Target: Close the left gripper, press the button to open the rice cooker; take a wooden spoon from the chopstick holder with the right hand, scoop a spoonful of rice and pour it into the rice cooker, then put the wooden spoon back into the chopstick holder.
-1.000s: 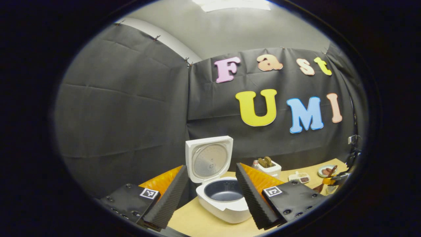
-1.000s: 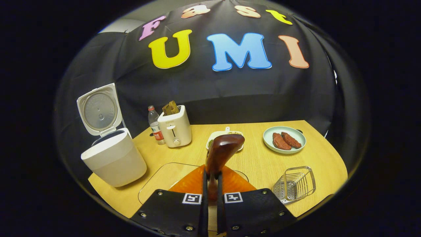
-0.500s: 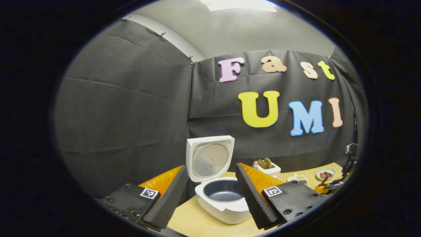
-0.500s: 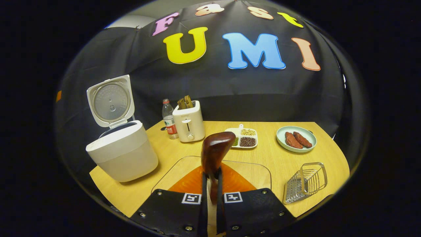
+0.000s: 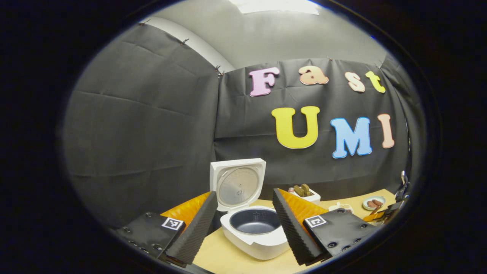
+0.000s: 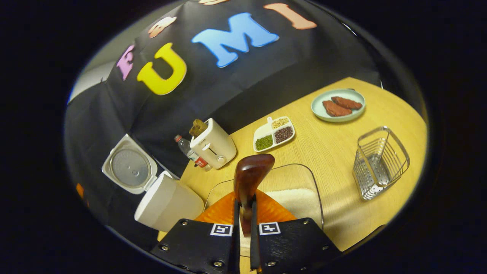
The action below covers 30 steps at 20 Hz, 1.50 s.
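Note:
The white rice cooker (image 5: 254,236) stands open, lid (image 5: 237,184) upright and dark inner pot bare. My left gripper (image 5: 243,228) hangs open in front of it, the pot showing between its fingers. My right gripper (image 6: 244,224) is shut on the handle of the dark wooden spoon (image 6: 252,177), whose bowl sticks up ahead. Under the spoon lies a clear container (image 6: 304,175) with white rice (image 6: 298,199). The wire chopstick holder (image 6: 380,163) stands to the right, with nothing in it. The rice cooker (image 6: 167,201) sits low on the left.
A white toaster (image 6: 213,144) with bread and a water bottle (image 6: 189,153) stand by the back wall. A divided dish (image 6: 274,133) of beans and a pale plate (image 6: 338,105) with meat slices sit farther back on the wooden table (image 6: 335,152).
My right gripper has rolled and dipped with the spoon, so its view now looks down onto the rice container and the table tilts. The left gripper has barely shifted.

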{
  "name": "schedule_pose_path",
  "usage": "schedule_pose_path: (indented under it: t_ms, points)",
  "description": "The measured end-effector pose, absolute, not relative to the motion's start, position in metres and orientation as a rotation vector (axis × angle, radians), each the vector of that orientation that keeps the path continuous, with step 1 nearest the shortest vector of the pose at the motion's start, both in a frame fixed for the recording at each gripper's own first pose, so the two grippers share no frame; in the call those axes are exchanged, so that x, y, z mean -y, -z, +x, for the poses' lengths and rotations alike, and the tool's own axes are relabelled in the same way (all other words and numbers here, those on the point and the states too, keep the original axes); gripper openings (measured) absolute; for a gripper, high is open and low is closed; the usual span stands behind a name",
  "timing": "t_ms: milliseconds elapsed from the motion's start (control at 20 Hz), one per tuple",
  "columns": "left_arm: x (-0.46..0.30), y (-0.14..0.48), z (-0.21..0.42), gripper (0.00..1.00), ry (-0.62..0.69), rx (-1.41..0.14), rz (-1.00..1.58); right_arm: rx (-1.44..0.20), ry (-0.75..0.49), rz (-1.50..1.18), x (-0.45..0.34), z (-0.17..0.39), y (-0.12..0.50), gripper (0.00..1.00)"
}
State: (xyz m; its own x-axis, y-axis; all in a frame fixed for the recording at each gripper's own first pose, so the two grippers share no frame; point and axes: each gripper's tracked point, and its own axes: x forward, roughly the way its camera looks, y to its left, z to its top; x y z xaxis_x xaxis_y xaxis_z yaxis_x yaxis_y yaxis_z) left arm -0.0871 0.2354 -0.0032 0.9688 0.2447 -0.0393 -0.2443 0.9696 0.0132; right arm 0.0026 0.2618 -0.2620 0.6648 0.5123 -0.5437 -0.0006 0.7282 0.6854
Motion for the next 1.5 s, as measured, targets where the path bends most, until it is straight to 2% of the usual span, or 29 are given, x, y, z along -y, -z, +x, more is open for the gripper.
schedule_pose_path:
  t_ms: [550, 750, 1100, 1500]
  points:
    - [-0.208, 0.007, -0.080, 0.99, -0.198, -0.047, -0.001, -0.839, -0.251, 1.163, -0.226, 0.020, 0.233, 0.11]
    - [-0.207, 0.016, -0.078, 0.99, -0.184, -0.060, -0.034, -0.823, -0.291, 1.314, -0.236, 0.029, 0.200, 0.11]
    - [-0.223, 0.031, -0.079, 0.99, -0.190, -0.080, -0.070, -0.762, -0.386, 1.284, -0.277, 0.048, 0.144, 0.11]
    - [-0.249, 0.043, -0.089, 0.99, -0.230, -0.092, -0.078, -0.736, -0.575, 1.201, -0.365, 0.056, 0.083, 0.10]
